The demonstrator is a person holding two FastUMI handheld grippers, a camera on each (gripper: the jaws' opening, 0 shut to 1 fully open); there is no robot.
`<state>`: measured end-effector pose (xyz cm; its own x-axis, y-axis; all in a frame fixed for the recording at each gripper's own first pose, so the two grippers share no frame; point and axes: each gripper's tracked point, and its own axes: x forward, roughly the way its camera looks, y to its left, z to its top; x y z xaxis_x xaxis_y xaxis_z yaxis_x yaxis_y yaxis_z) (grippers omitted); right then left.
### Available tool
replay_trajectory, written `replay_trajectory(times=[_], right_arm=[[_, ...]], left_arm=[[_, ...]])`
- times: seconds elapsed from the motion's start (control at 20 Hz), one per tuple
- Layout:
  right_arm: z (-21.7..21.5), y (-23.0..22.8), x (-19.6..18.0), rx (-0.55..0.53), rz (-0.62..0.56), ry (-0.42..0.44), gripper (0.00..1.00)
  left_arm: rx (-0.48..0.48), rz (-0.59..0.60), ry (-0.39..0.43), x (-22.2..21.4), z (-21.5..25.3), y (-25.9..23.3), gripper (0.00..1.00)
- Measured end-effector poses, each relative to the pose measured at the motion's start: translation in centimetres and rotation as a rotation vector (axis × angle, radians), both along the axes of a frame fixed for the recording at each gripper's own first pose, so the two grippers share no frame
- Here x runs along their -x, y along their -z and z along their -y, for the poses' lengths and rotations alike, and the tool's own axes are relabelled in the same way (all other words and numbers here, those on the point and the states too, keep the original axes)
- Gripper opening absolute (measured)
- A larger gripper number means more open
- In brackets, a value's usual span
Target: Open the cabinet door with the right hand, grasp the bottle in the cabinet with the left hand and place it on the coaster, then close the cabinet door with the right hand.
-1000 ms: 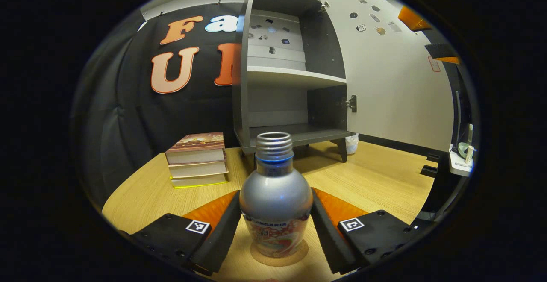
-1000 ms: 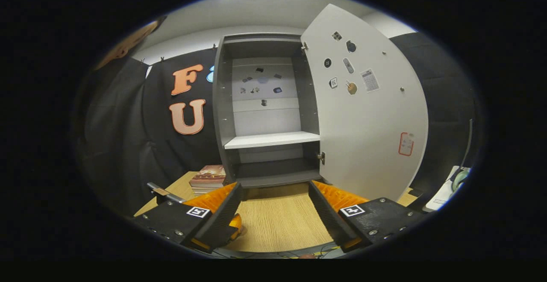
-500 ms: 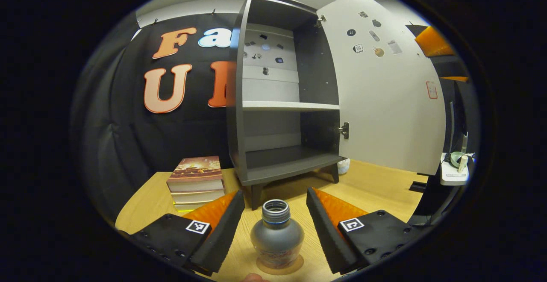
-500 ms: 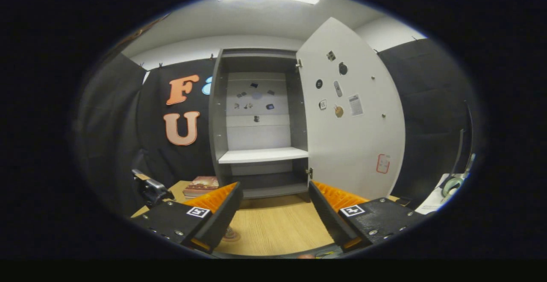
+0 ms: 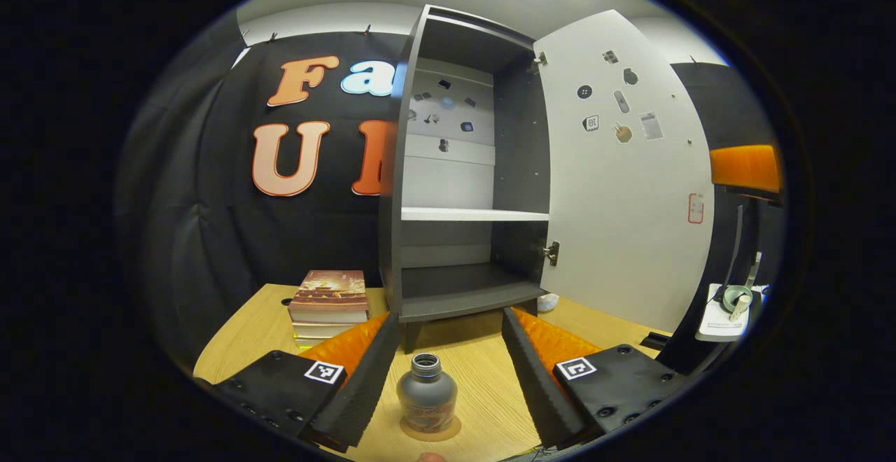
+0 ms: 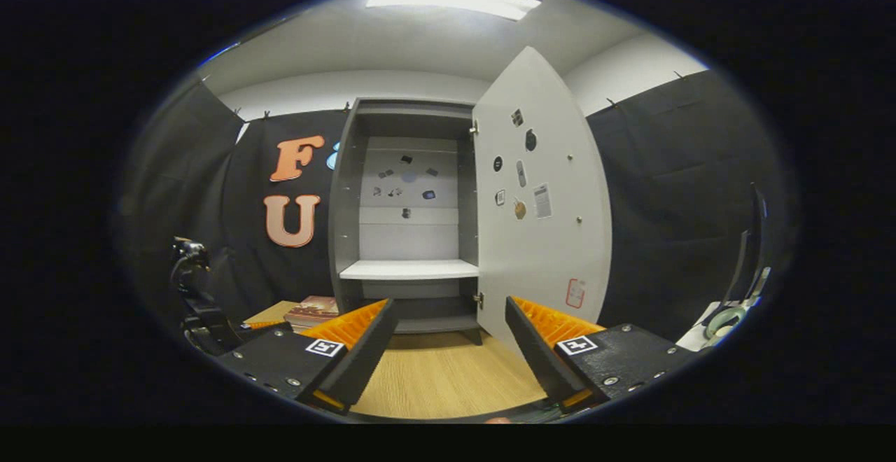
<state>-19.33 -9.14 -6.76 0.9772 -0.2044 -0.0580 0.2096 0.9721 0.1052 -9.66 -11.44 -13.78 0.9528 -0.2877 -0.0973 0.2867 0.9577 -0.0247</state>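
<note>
So the bottle point(image 5: 426, 401) is standing upright on the coaster point(image 5: 448, 430), which lies flat on the wooden tabletop point(image 5: 245, 329) in front of the cabinet point(image 5: 448, 168). It's a silver bottle with no cap on, open mouth facing up, and there's a printed band around its lower half. In the left gripper view the left gripper point(image 5: 448, 378) is spread wide open with the bottle sitting in the gap between the fingers, not touching either one as far as I can see. The cabinet door point(image 5: 623, 189) is swung wide open to the right, hinge visible on its inner edge, a few small stickers on its inner face. Inside the cabinet there's a light shelf point(image 5: 472, 214) and a dark bottom compartment below it. A stack of books point(image 5: 327, 302) sits on the tabletop just left of the cabinet. In the right gripper view the right gripper point(image 6: 451, 357) is open too, gripping nothing, pointed at the cabinet point(image 6: 402, 224) from well back, with the open door point(image 6: 542, 217) standing right of centre and bare tabletop point(image 6: 434, 385) between the fingers.
</note>
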Motion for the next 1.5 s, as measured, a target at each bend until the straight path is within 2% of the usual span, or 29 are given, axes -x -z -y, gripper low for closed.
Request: replay_trajectory(times=[0.4,0.6,0.7,0.8,0.9,1.0,1.05,1.2,1.35,1.5], right_arm=[[12.0,-2.1,2.3,0.137,-0.032,0.192,0.95],[19.3,-1.6,2.4,0.244,-0.127,0.306,0.95],[22.6,-1.5,1.8,0.244,-0.156,0.344,0.95],[23.7,-1.3,0.3,0.182,-0.149,0.303,0.95],[23.0,-1.1,-1.1,0.115,-0.131,0.227,0.95],[22.5,-1.6,-2.3,0.105,-0.108,0.180,0.97],[22.3,-1.5,-2.6,0.117,-0.108,0.164,0.91],[21.0,-1.2,-2.6,0.062,-0.128,0.098,0.89],[18.6,-1.4,-2.7,0.027,-0.145,0.018,0.88],[13.6,-2.1,-3.4,0.012,-0.138,-0.108,0.88]], left_arm=[[0.013,0.037,-0.077,-0.1,-1.4,-5.4,0.96],[-0.009,0.052,-0.131,-0.3,-2.0,-6.6,0.94],[-0.019,0.060,-0.148,-0.2,-1.9,-7.2,0.94],[-0.013,0.058,-0.153,-0.2,-1.4,-7.6,0.94],[-0.006,0.059,-0.166,0.1,-1.2,-8.0,0.96],[0.000,0.063,-0.186,0.3,-1.6,-8.6,0.95],[0.003,0.062,-0.194,0.3,-1.7,-8.9,0.94],[0.016,0.053,-0.217,-0.1,-2.5,-9.3,0.94],[0.036,0.053,-0.261,-0.7,-4.3,-10.2,0.96],[0.023,0.071,-0.304,-1.1,-6.4,-11.1,0.93]])
